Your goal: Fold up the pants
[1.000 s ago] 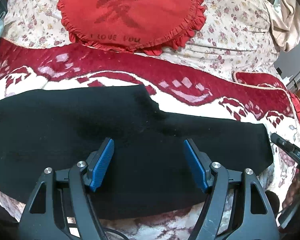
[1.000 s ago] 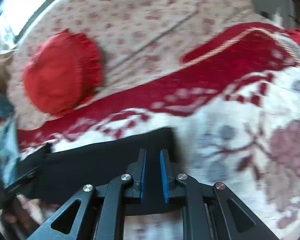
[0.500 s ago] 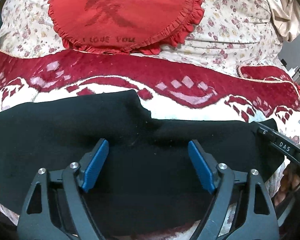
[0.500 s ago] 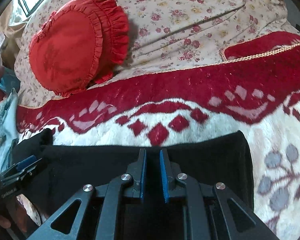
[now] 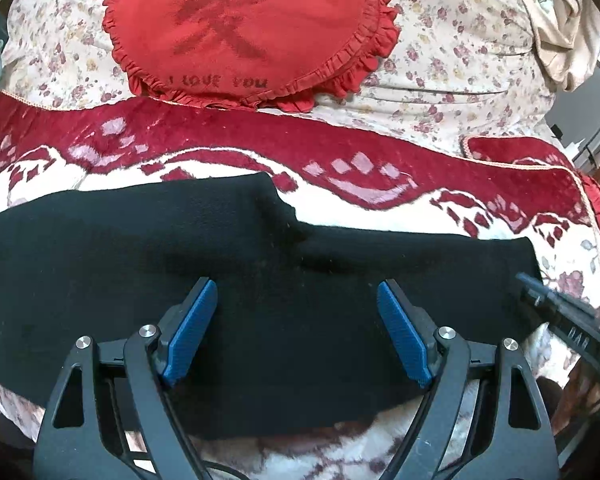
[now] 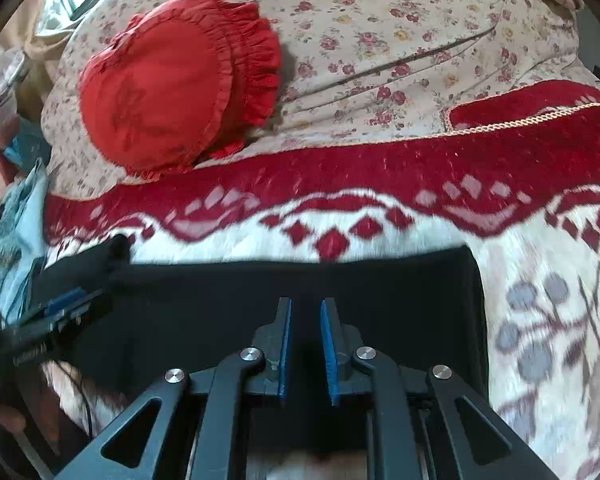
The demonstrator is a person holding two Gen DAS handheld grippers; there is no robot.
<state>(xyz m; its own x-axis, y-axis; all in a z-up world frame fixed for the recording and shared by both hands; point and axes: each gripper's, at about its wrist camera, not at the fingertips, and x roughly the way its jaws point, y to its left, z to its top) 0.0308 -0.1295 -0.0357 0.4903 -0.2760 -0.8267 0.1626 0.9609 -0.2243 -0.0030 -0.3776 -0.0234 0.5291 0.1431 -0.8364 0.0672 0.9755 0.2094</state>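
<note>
Black pants (image 5: 260, 264) lie flat across the red and white blanket, folded lengthwise, with the waist end to the left and the leg end to the right. My left gripper (image 5: 296, 304) is open, its blue pads spread wide just above the middle of the pants. My right gripper (image 6: 304, 312) hovers over the leg end of the pants (image 6: 380, 300), its jaws nearly closed with a narrow gap and nothing visibly between them. The right gripper also shows at the right edge of the left wrist view (image 5: 556, 312). The left gripper shows at the left edge of the right wrist view (image 6: 60, 312).
A round red frilled cushion (image 5: 244, 28) lies behind the pants on a floral bedspread (image 5: 440, 60). The red and white patterned blanket (image 5: 380, 168) covers the bed under the pants. Beige cloth (image 5: 560, 28) hangs at the far right. Light blue cloth (image 6: 24, 240) lies at the left.
My right gripper has swung left and settled over the leg end of the pants, and its jaws have parted slightly. My left gripper has stayed open over the middle, drifting slightly.
</note>
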